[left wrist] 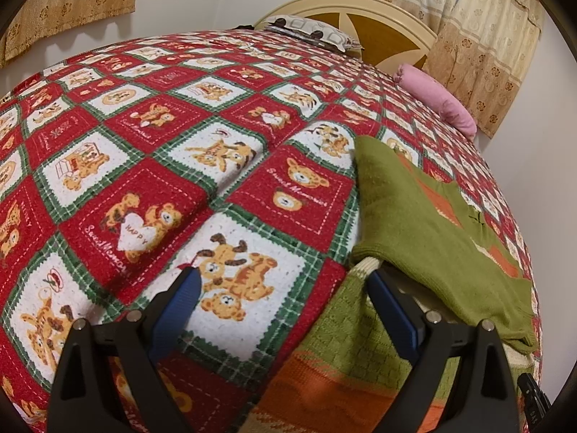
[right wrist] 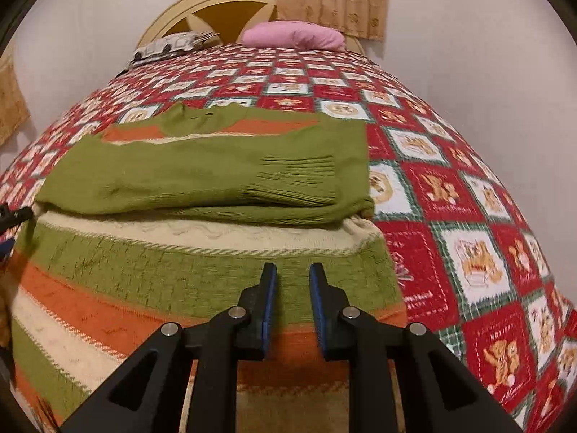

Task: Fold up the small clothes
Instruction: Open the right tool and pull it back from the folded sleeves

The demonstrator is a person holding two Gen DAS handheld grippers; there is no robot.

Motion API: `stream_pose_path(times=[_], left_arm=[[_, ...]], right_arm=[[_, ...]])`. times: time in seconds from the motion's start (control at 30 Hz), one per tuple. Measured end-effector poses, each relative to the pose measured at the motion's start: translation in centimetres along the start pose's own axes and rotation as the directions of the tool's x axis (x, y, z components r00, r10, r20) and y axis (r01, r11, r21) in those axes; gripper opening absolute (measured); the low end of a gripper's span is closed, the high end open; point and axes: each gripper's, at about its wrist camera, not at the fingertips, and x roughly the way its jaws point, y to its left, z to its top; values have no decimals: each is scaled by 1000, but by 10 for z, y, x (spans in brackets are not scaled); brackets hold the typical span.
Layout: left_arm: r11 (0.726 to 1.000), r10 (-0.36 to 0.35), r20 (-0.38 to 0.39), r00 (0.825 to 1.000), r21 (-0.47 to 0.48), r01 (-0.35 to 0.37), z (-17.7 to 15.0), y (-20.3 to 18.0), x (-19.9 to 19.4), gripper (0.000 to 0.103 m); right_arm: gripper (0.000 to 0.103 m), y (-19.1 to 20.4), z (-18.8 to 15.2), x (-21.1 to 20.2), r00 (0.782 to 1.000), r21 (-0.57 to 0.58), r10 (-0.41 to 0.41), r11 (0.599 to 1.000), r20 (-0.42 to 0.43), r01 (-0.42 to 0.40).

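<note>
With both sleeves already laid across its chest, the striped sweater (right wrist: 187, 252) fills the middle of the right wrist frame on the bed (right wrist: 468, 216), ready for a hem fold. The right claw (right wrist: 293, 278) hovers over the hem, narrowly parted and empty; the left claw (left wrist: 285, 281) stands spread wide at the sweater's edge, lower right of its frame.

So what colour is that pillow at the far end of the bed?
Pink. The pillow shows best in the right wrist view, by the headboard.
</note>
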Motion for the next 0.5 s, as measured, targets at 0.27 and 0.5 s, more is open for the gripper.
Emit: stream_pose_path(times=[0.27,0.5], left_arm=[[1000,1,0,1000,1,-1,0,0,0,96],[1000,0,0,1000,0,0,0,0,0,96]], right_arm=[[19,-2,-3,1,1000,17,8,1000,2,-8],[20,-3,-4,1,1000,28,17,999,2,-17]])
